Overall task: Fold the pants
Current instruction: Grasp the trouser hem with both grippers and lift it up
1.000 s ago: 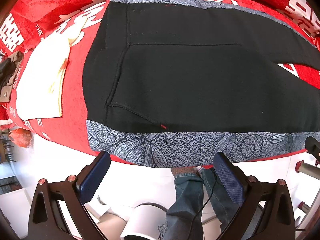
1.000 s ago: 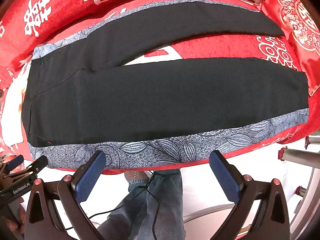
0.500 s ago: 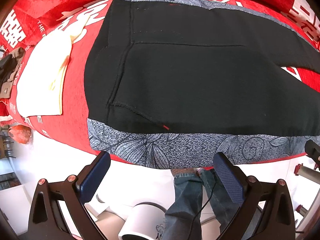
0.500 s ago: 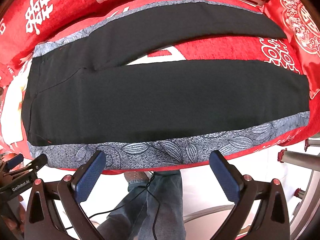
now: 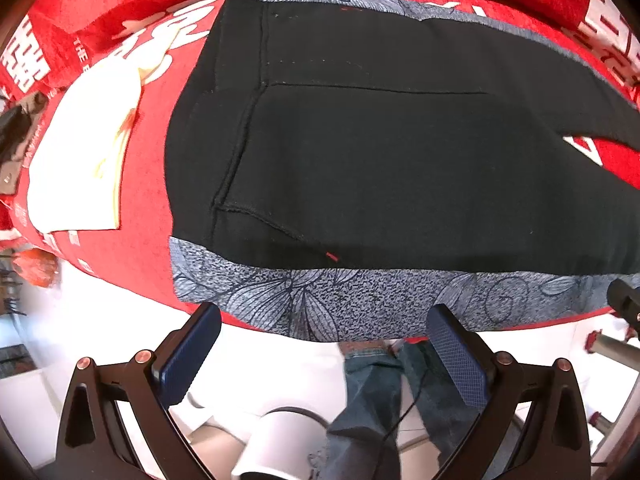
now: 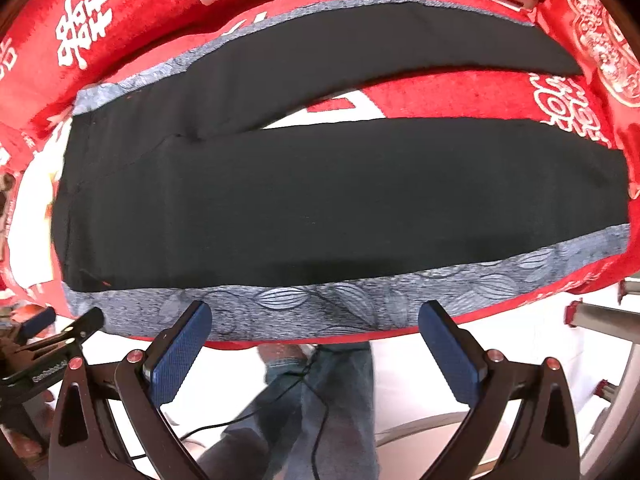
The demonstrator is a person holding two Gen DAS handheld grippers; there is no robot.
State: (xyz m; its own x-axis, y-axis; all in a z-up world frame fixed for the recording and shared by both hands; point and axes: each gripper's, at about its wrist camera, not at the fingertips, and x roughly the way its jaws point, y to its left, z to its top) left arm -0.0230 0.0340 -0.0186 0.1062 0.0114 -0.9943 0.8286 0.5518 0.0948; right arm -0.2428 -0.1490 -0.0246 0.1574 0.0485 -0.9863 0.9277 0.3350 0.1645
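Pants (image 6: 320,200) spread flat on red bedcover (image 6: 140,8), long axis left–right, waist left. Left gripper (image 5: 324,344) near waist, right gripper (image 6: 316,336) mid-leg. Both wide open, empty, just short of near edge.

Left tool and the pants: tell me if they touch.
Apart. The left wrist view shows the left tool open, its fingertips short of the pants, white floor visible between them.

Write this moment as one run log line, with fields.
pants: flat, unfolded, legs apart | left gripper: open, empty | right gripper: open, empty | contact: none
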